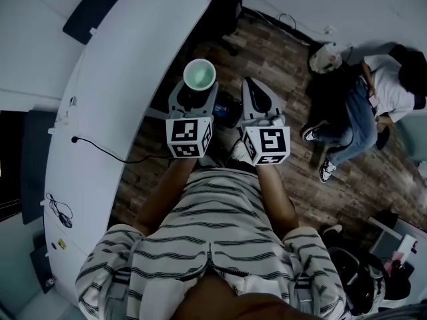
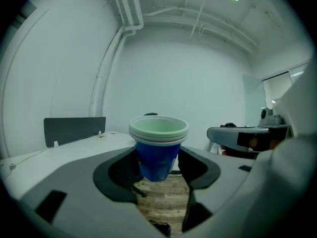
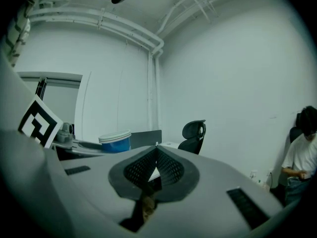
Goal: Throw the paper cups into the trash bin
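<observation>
A small stack of blue paper cups [image 2: 158, 148] with white rims stands upright between the jaws of my left gripper [image 2: 158, 170], which is shut on it. In the head view the cups [image 1: 199, 75] show from above as a pale green circle, held over the wooden floor beside the white desk. My right gripper [image 1: 261, 99] is level with the left one, just right of it. Its jaws meet at the tips, with nothing between them [image 3: 156, 157]. In the right gripper view the cups [image 3: 115, 141] appear at the left. No trash bin is in view.
A long curved white desk [image 1: 113, 79] runs along the left, with cables and a dark divider panel [image 2: 74, 130] on it. A black office chair [image 3: 192, 136] stands beyond it. A person [image 1: 363, 105] sits on the floor at the right. Bags and clutter [image 1: 373, 272] lie at lower right.
</observation>
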The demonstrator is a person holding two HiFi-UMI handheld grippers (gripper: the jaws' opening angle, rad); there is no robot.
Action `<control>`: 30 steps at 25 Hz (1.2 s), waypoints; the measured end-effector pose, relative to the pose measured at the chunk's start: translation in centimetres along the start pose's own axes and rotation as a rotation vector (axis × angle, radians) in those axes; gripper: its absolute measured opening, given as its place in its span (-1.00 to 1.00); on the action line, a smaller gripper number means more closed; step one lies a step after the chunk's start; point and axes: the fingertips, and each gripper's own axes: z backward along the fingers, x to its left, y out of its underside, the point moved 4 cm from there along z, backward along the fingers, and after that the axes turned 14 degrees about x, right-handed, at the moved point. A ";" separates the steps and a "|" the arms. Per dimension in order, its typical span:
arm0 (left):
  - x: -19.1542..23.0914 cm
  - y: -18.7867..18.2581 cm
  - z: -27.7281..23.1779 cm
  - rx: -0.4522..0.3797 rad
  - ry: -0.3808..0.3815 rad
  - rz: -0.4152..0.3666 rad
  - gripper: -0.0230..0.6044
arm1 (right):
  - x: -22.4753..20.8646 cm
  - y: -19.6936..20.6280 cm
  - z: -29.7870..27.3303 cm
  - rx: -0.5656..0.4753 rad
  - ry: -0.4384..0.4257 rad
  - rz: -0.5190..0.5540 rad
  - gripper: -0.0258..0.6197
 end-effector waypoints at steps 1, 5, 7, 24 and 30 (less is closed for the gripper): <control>-0.4 0.0 -0.3 0.004 0.010 -0.006 -0.05 | -0.3 0.1 0.2 -0.001 0.006 -0.004 -0.89; -1.8 0.5 -1.5 0.032 0.042 -0.026 -0.05 | -1.7 0.7 0.8 0.000 0.030 -0.014 -0.89; -2.7 1.1 -2.2 0.054 0.060 -0.029 -0.05 | -2.7 1.3 1.3 0.011 0.047 -0.026 -0.89; -5.4 6.1 -8.4 0.201 0.131 -0.045 -0.05 | -6.8 7.5 -0.3 0.127 0.085 -0.114 -0.89; -6.0 7.9 -10.2 0.235 0.144 -0.043 -0.05 | -8.0 9.0 -1.4 0.141 0.094 -0.121 -0.89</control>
